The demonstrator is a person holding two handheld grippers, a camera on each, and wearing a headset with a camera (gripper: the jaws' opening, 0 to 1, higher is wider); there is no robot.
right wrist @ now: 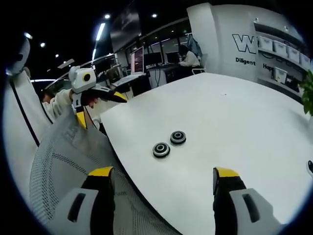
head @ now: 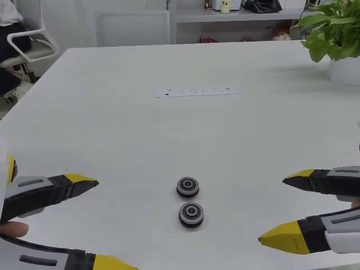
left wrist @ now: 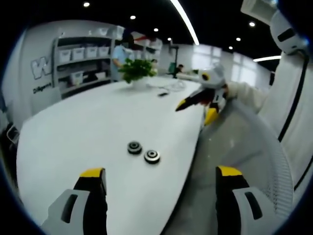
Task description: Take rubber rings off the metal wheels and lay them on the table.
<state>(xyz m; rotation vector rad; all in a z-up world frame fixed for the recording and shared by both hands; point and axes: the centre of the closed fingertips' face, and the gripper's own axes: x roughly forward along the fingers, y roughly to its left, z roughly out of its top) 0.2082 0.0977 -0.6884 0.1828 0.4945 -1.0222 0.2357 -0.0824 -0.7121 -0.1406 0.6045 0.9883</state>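
Hovering both grippers low over the near edge of the tabletop [head: 169, 129], we've got nothing in hand on either side. Our left gripper [head: 112, 222] reaches in from the left edge, jaws spread wide and empty. Our right gripper [head: 273, 210] mirrors it from the right edge, just as wide, just as empty. Between them lie the two metal wheels, the farther wheel [head: 188, 187] and the nearer wheel [head: 191, 214], just beside each other, close to the near edge and about midway along it. Each lies flat, with a dark ring around its rim. They're well apart from every yellow fingertip [head: 84, 180]. In both gripper views the pair sits ahead of the open jaws, not between them. A potted plant [head: 332, 28] stands at the far right corner.
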